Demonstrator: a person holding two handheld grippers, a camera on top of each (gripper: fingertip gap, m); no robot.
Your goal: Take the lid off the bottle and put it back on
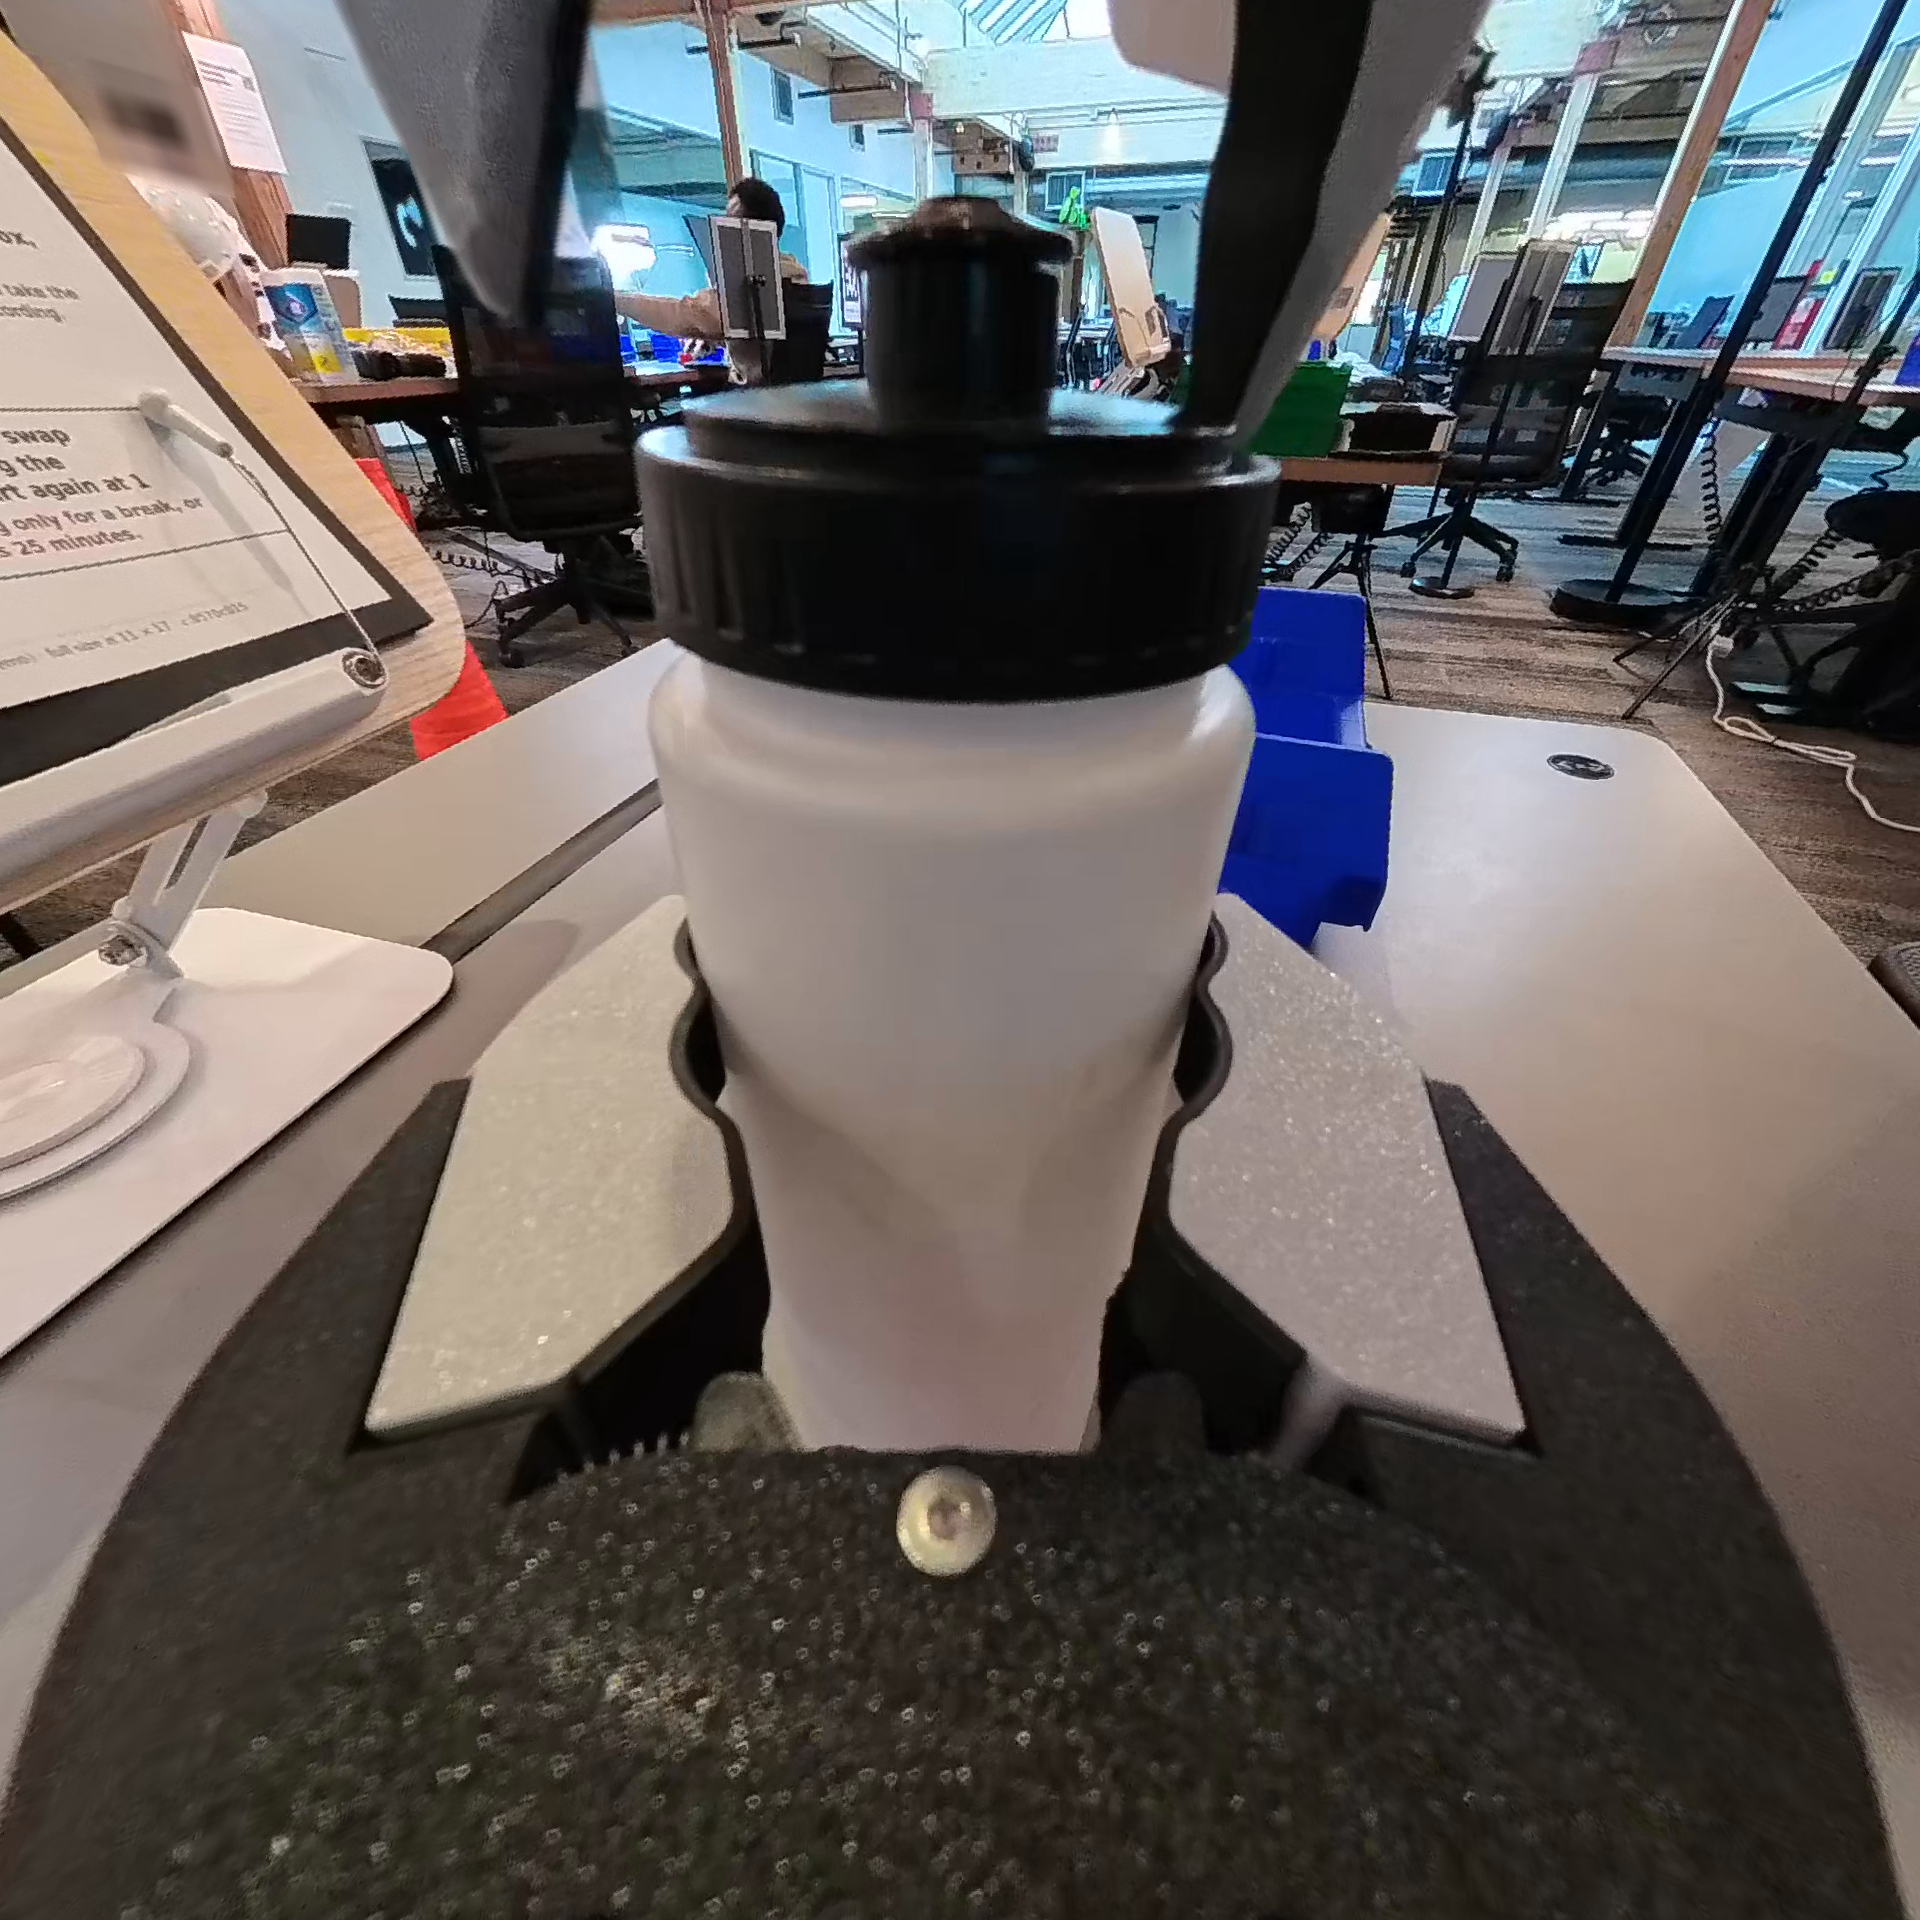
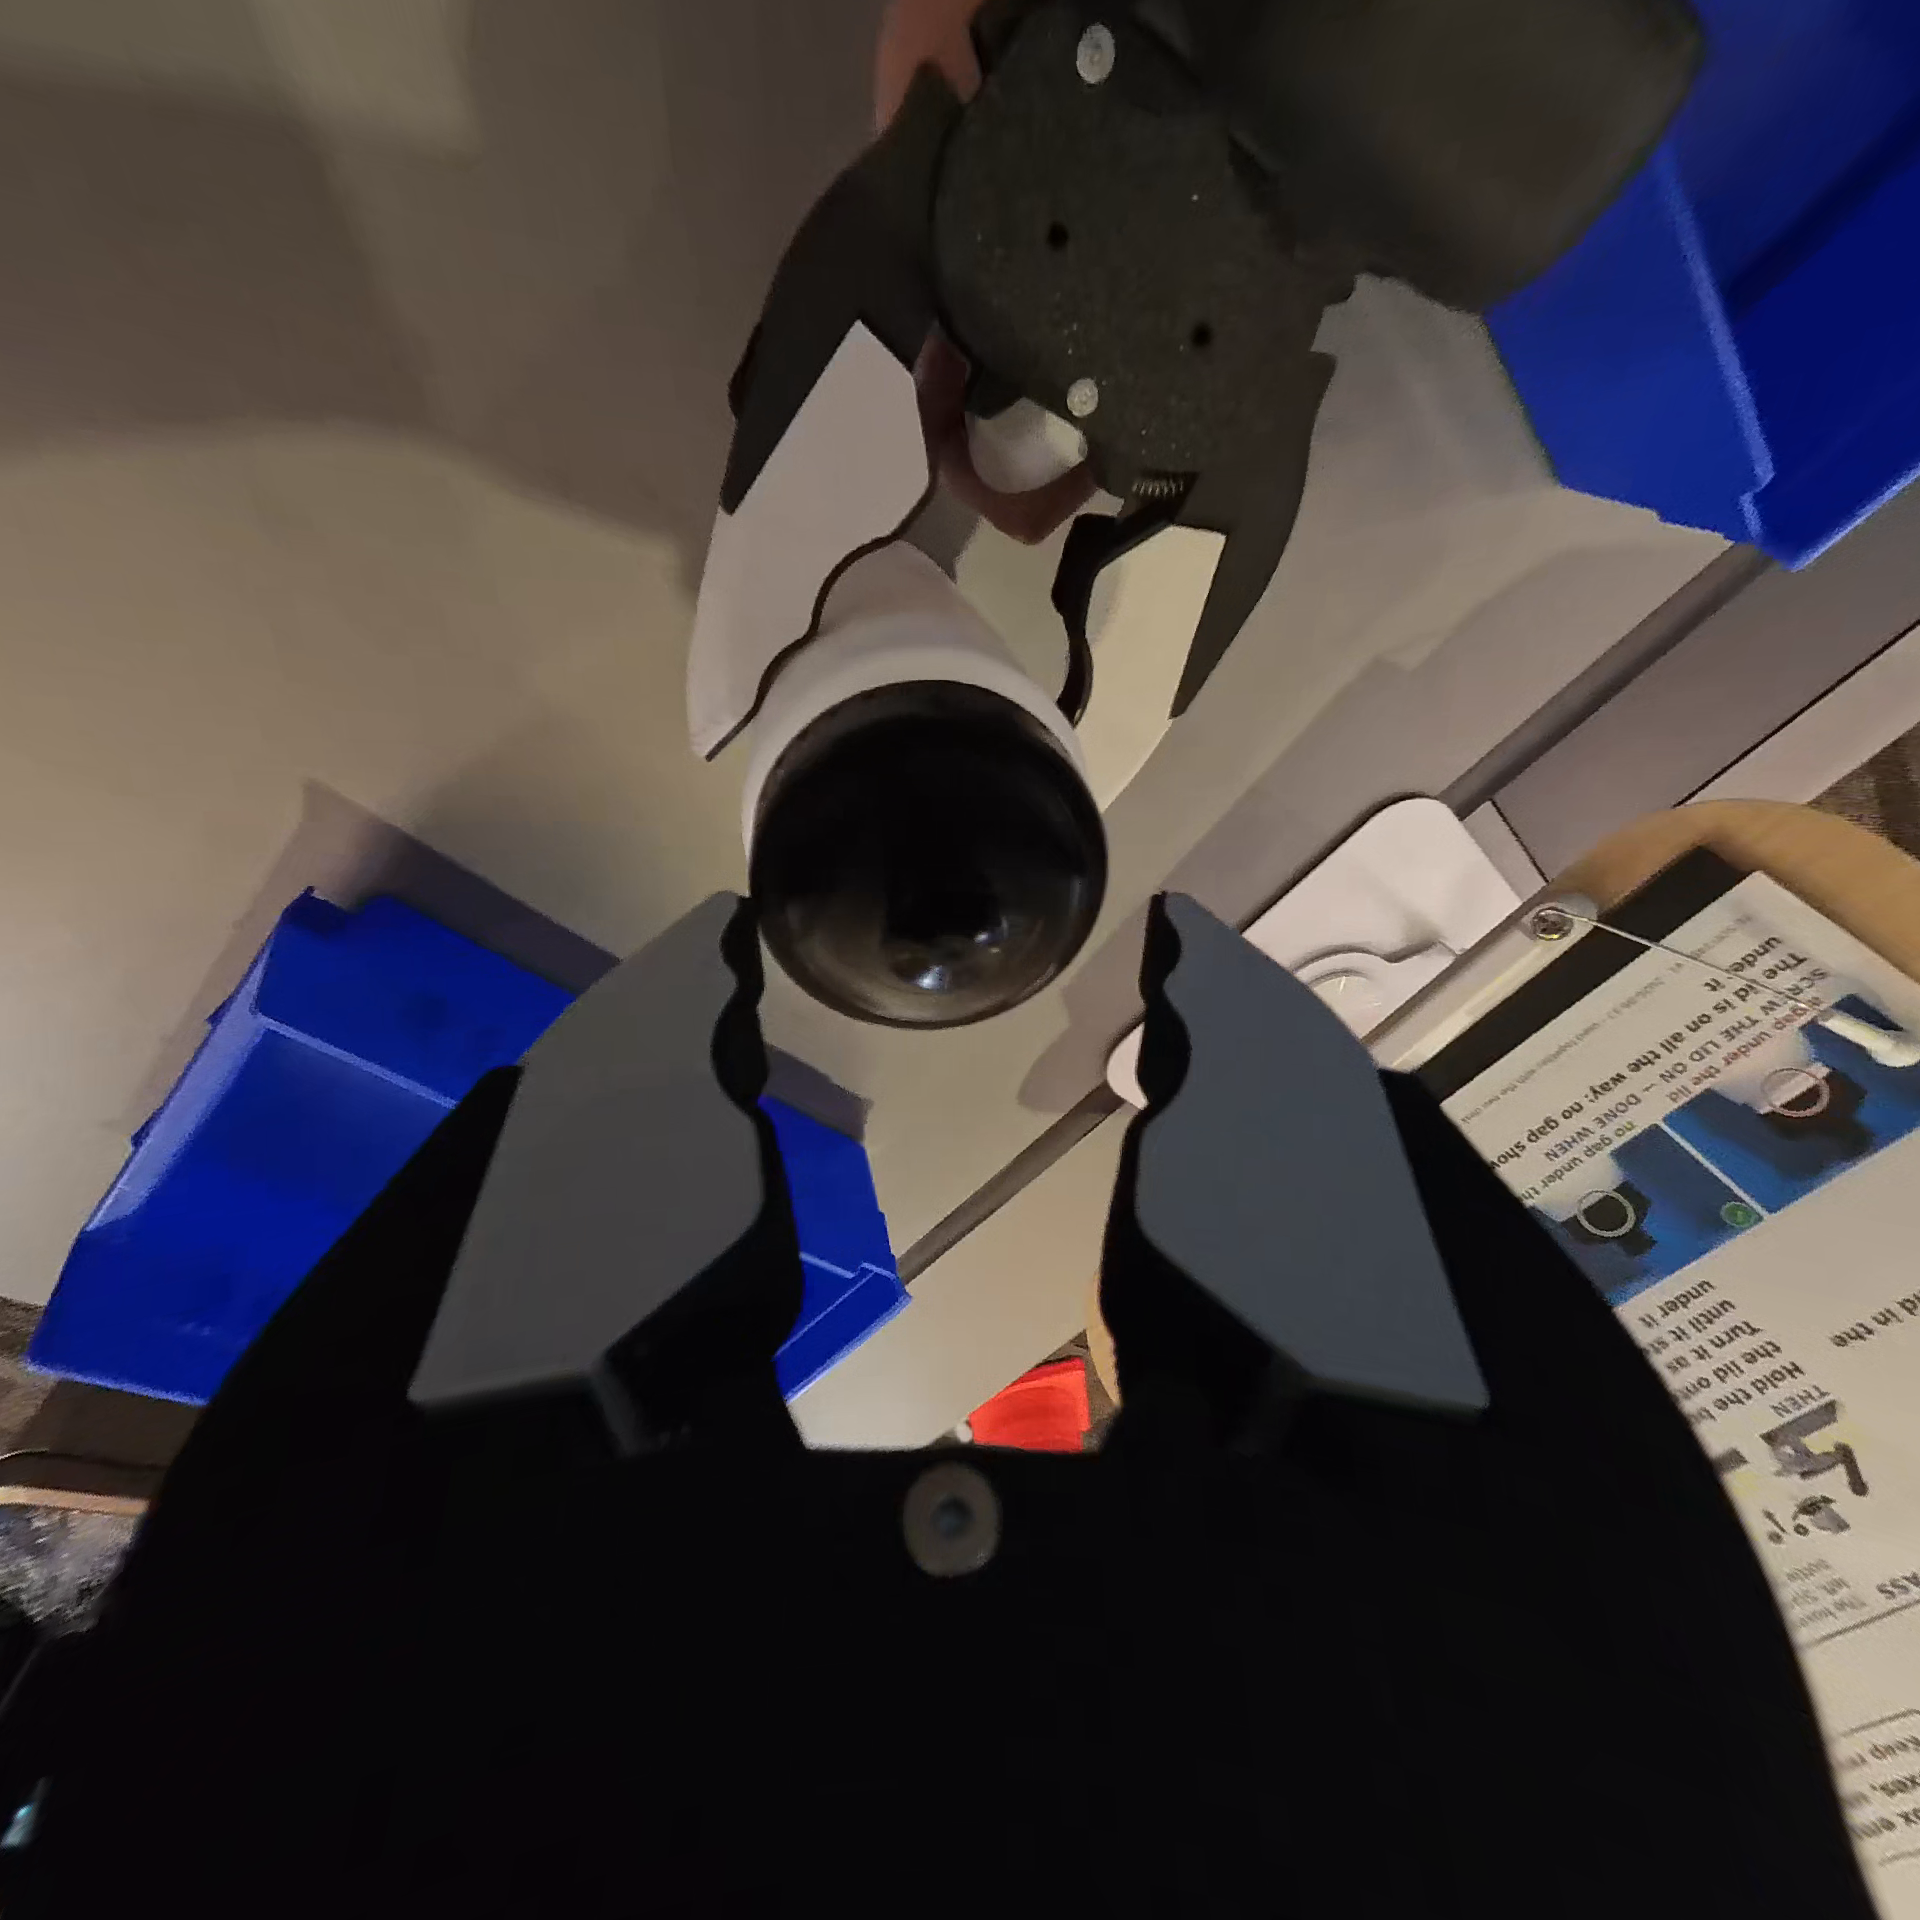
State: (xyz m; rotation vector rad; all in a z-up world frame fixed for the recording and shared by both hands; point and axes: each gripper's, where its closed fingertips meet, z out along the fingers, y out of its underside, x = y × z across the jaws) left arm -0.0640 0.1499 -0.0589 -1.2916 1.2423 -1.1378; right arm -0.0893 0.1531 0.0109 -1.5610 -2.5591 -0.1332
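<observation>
Bottle: white translucent plastic bottle [image 1: 951,987], upright, its body between the two pale fingers of the left hand-held gripper [image 1: 951,1039], above the bench.
Lid: black ribbed screw lid [image 1: 956,561] with a black pull spout, seated on the bottle neck; seen end-on in the right wrist view [image 2: 925,883].
Left hand-held gripper: closed around the white bottle body, both wavy pads against its sides; a person's fingers [image 2: 987,499] show behind it.
Right hand-held gripper: [image 2: 945,997] jaws spread, poised over the lid from above; one tip lies close beside the lid's rim, the other stands clear of it; nothing is gripped. In the left wrist view its fingers [image 1: 1236,343] flank the spout, one tip at the lid's top edge.
Bench: light grey flat bench [image 1: 1621,1018] under both grippers.
Bins: blue plastic storage bin [image 1: 1309,769] just behind the bottle; two blue bins in the right wrist view [image 2: 312,1122] [image 2: 1714,312].
Stand: white folding stand [image 1: 208,997] bearing a wood-backed printed instruction sheet [image 1: 156,468], on the bench to the left.
Background: open office with desks and black chairs [image 1: 551,416].
</observation>
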